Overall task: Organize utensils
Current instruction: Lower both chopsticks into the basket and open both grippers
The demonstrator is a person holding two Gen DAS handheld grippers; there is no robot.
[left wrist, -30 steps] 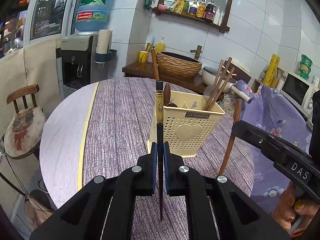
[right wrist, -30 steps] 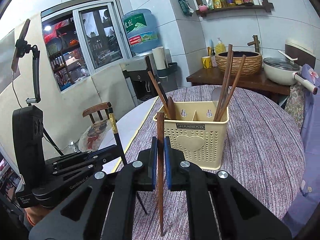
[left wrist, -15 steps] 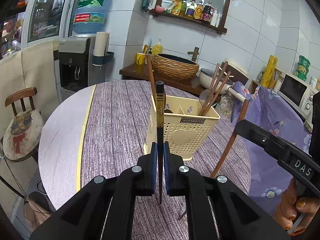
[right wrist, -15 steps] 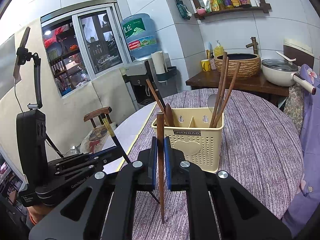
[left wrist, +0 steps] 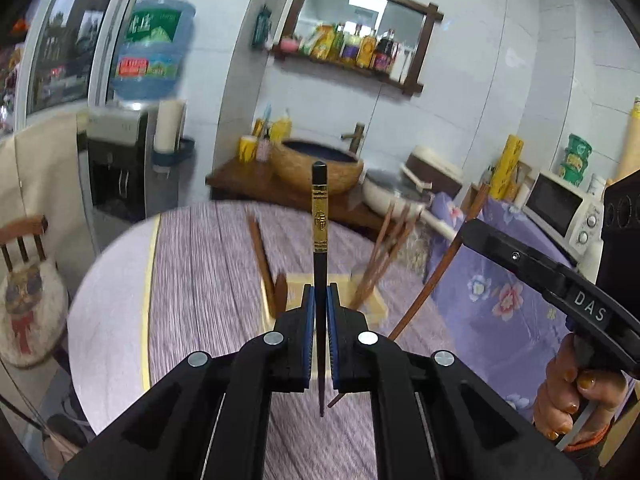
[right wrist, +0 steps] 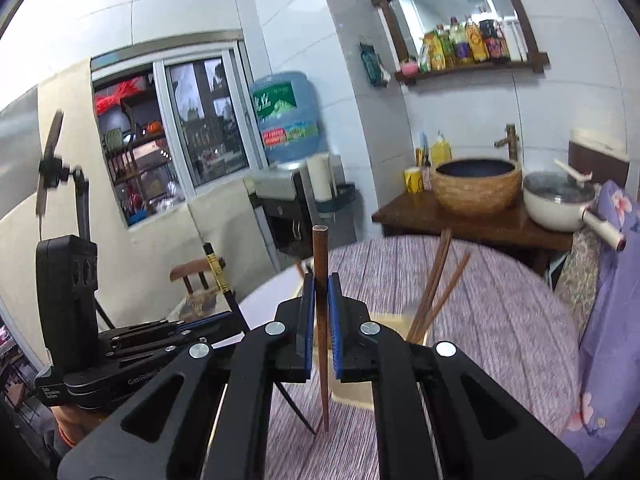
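Left wrist: left tongs [left wrist: 320,300] clamp black chopstick [left wrist: 319,216] upright; right tongs [right wrist: 320,292] clamp brown chopstick [right wrist: 320,248].

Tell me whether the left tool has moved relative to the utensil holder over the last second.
Yes. The left tool has risen over the holder, which now shows lower, partly hidden behind it; its black chopstick remains clamped.

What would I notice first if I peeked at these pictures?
The black chopstick with a gold band, standing upright in the left hand-held gripper. The right hand-held gripper pinches a brown wooden chopstick. Behind them, on the purple table, sits the cream utensil holder.
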